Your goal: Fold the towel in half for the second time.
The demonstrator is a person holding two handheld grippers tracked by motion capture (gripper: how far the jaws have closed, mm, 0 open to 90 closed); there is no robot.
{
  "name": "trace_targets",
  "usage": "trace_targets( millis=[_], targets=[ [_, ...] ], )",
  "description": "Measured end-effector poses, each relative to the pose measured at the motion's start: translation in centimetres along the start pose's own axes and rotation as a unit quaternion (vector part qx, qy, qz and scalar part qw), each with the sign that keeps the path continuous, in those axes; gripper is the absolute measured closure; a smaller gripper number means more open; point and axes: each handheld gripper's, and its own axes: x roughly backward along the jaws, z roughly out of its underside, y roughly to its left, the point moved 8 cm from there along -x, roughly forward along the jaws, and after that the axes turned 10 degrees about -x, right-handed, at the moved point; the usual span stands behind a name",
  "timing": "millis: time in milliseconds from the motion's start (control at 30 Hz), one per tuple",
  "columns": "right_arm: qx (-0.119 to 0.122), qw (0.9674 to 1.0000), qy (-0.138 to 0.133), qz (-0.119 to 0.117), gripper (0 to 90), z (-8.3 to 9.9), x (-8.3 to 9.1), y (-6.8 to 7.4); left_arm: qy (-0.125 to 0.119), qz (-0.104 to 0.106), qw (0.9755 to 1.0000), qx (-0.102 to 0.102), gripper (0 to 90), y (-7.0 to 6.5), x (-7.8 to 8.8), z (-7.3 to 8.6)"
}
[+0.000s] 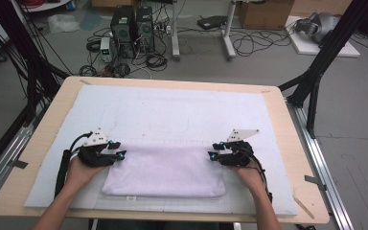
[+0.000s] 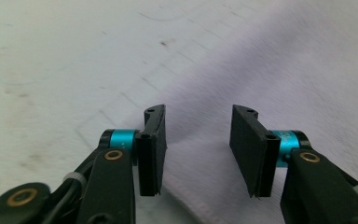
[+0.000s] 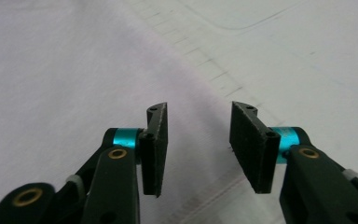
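Both of my hands come in from the bottom of the high view; each one holds a gripper; my left gripper (image 1: 120,149) sits at the top left corner of a folded white towel (image 1: 165,171), and my right gripper (image 1: 212,150) sits at its top right corner; the two are well apart, with the towel between them. That towel lies flat near my edge of the surface, on a white mat (image 1: 172,112) that covers most of the wooden surface (image 1: 287,143); a small tag shows at the towel's near edge.

Looking along my left gripper (image 2: 196,149), the black jaws stand open with a gap between them; the towel (image 2: 284,70) lies under them and its edge runs across the mat (image 2: 51,70), which has faint lines and a few small marks on it.

Looking along my right gripper (image 3: 196,147), the jaws stand open too, with nothing held; the towel (image 3: 51,84) lies below and to one side, its stitched hem under the jaws, and the mat (image 3: 307,56) is on the other side.

Past the surface, on the floor, I see two computer towers (image 1: 133,28) and many loose cables.
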Motion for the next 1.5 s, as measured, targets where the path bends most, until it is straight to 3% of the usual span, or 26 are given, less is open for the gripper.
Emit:
trace_targets(
  millis=[100, 167, 200, 300, 433, 533, 600, 767, 967, 1067, 1200, 1333, 1500],
  targets=[
    [-0.015, 0.9998, 0.001, 0.01, 46.9, -0.5, 0.0, -1.0, 0.015, -0.003, 0.9998, 0.012, 52.7, 1.2, -0.2, 0.1],
    [-0.027, 0.9996, 0.008, 0.009, 42.5, -0.7, -0.4, -1.4, 0.02, 0.008, 0.9996, 0.019, 50.7, 1.6, -0.6, 0.2],
    [-0.026, 0.9996, 0.009, 0.006, 42.0, -0.6, -0.6, -1.5, 0.025, 0.016, 0.9992, 0.026, 48.9, 1.5, -1.0, 0.4],
    [-0.027, 0.9992, 0.029, 0.001, 39.4, -0.1, -1.3, -1.4, 0.046, 0.028, 0.9983, 0.019, 45.1, 1.0, -1.8, 1.0],
    [-0.032, 0.9986, 0.042, -0.004, 39.9, 0.4, -1.7, -1.4, 0.046, 0.03, 0.9984, 0.016, 45.4, 0.9, -1.9, 1.0],
    [-0.032, 0.9984, 0.044, -0.011, 46.3, 0.5, -1.7, -1.1, 0.043, 0.035, 0.9983, 0.017, 49.7, 0.7, -1.8, 1.1],
    [-0.03, 0.9984, 0.044, -0.016, 55.2, 0.5, -1.7, -1.0, 0.041, 0.037, 0.9984, 0.015, 54.5, 0.6, -1.8, 1.0],
    [-0.022, 0.998, 0.049, -0.034, 73.2, 0.5, -1.7, -0.4, 0.039, 0.037, 0.9985, 0.004, 72.1, 0.3, -1.7, 0.8],
    [-0.003, 0.999, 0.037, -0.026, 78.3, -0.3, -1.0, 0.2, 0.04, 0.012, 0.9989, -0.019, 80.0, 0.2, -1.3, 0.2],
    [0.001, 0.9995, 0.024, -0.019, 78.6, -1.3, -0.3, 0.1, 0.025, -0.001, 0.9996, -0.014, 80.5, 0.6, -1.1, -0.9],
    [0.007, 0.9999, 0.012, 0.009, 78.2, -3.3, 0.0, -0.8, 0.01, -0.041, 0.999, -0.018, 80.5, 2.2, -1.0, -3.2],
    [-0.001, 0.9995, -0.014, 0.028, 78.2, -5.8, 0.1, -2.4, 0.011, -0.059, 0.998, -0.016, 80.5, 4.2, -1.5, -5.0],
    [-0.008, 0.9989, -0.01, 0.045, 78.1, -8.0, -0.5, -4.4, 0.01, -0.082, 0.9964, -0.019, 80.4, 6.6, -2.8, -7.1]
  ],
)
